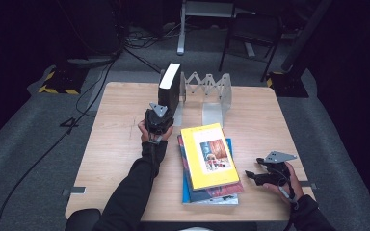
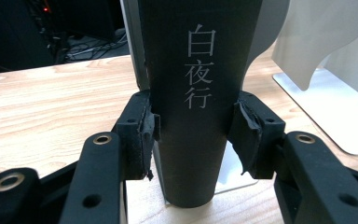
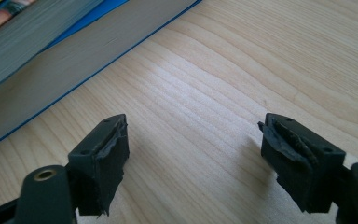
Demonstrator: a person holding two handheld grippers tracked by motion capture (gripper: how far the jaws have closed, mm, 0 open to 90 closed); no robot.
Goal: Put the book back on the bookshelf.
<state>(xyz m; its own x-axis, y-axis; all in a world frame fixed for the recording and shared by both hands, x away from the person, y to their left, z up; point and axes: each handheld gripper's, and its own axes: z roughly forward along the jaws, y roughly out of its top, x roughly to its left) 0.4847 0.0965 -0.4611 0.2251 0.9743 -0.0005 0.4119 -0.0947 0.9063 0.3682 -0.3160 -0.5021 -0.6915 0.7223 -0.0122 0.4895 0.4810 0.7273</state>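
1. Standing upright at the far edge of the table (image 1: 120, 144), your black book (image 1: 168, 94) sits at the left end of the metal book rack (image 1: 212, 96), its spine toward you.
2. Your left gripper (image 1: 158, 115) has its pads pressed on both sides of that spine (image 2: 193, 116); the jaws are clamped on the black book.
3. Reading the spine in the left gripper view, you get three pale characters running downward: 白夜行.
4. To the right of the book, the rack's slots stand free, with a pale divider (image 2: 326, 42) just beside it.
5. Nearer you lies a stack of books (image 1: 207, 166), the yellow-covered one (image 1: 208, 154) on top; its cover writing is too small to read.
6. Your right gripper (image 1: 250, 175) rests just right of the stack, jaws apart over bare wood (image 3: 196, 116), holding nothing.
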